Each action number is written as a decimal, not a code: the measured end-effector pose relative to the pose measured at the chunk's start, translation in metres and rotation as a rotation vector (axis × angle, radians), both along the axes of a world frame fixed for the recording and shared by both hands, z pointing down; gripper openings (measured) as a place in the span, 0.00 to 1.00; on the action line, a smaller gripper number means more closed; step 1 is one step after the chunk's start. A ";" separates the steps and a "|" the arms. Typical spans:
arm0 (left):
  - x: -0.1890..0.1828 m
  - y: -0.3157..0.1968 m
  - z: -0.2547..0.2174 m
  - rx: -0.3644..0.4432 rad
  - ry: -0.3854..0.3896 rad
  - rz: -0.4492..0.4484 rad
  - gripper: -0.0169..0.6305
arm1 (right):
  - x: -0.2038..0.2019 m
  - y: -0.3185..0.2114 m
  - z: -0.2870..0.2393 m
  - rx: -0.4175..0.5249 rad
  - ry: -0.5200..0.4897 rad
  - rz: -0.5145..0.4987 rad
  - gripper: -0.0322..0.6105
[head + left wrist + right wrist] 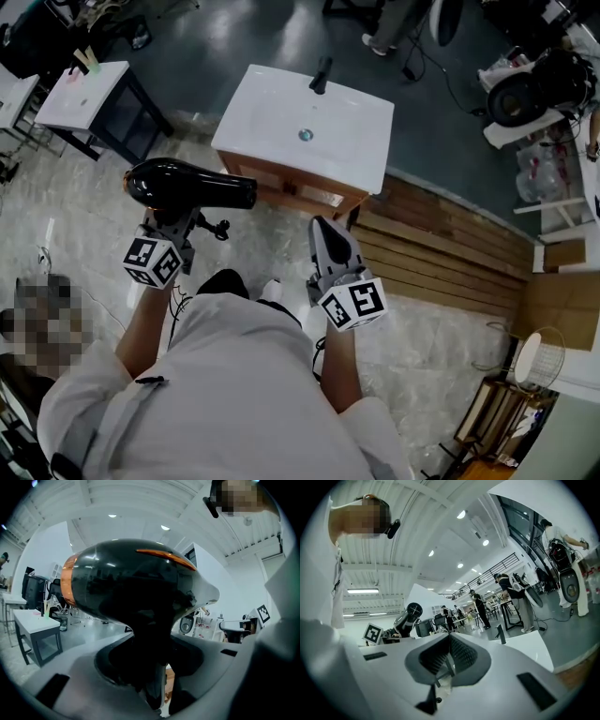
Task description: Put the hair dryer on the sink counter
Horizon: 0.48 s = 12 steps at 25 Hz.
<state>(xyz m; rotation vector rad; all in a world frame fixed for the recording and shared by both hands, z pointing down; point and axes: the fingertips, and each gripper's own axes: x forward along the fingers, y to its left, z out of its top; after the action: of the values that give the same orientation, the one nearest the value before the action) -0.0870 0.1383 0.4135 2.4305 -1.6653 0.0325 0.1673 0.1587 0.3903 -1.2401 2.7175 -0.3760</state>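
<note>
The hair dryer [192,186] is glossy black with an orange band and is held level at the left of the head view. My left gripper [183,218] is shut on its handle from below. In the left gripper view the hair dryer's body [131,588] fills the middle, and its handle runs down between the jaws of the left gripper [150,667]. The white sink counter [281,112], with a black faucet [322,75], stands ahead of both grippers on a wooden cabinet. My right gripper [323,225] is shut and holds nothing; the right gripper view shows its jaws [447,660] closed together and the counter [539,648] beyond them.
A small white table [80,94] stands at the far left. Wooden planks [450,253] lie to the right of the cabinet, with a cardboard box [562,300] beyond. Cluttered equipment [525,89] sits at the upper right. People [501,592] stand far off by tables.
</note>
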 end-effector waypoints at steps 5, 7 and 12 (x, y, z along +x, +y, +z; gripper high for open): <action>0.002 0.008 -0.001 -0.004 0.001 -0.009 0.29 | 0.003 0.003 0.004 -0.006 -0.010 -0.009 0.06; 0.001 0.007 -0.001 -0.005 0.006 -0.015 0.29 | 0.001 0.002 0.004 -0.008 -0.008 -0.014 0.06; -0.005 0.006 -0.001 -0.004 0.008 -0.032 0.29 | -0.005 0.000 0.003 0.000 0.009 -0.032 0.06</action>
<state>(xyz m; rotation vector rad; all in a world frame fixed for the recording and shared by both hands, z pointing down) -0.0917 0.1441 0.4123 2.3976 -1.6985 0.0210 0.1619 0.1592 0.3938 -1.2020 2.7480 -0.3753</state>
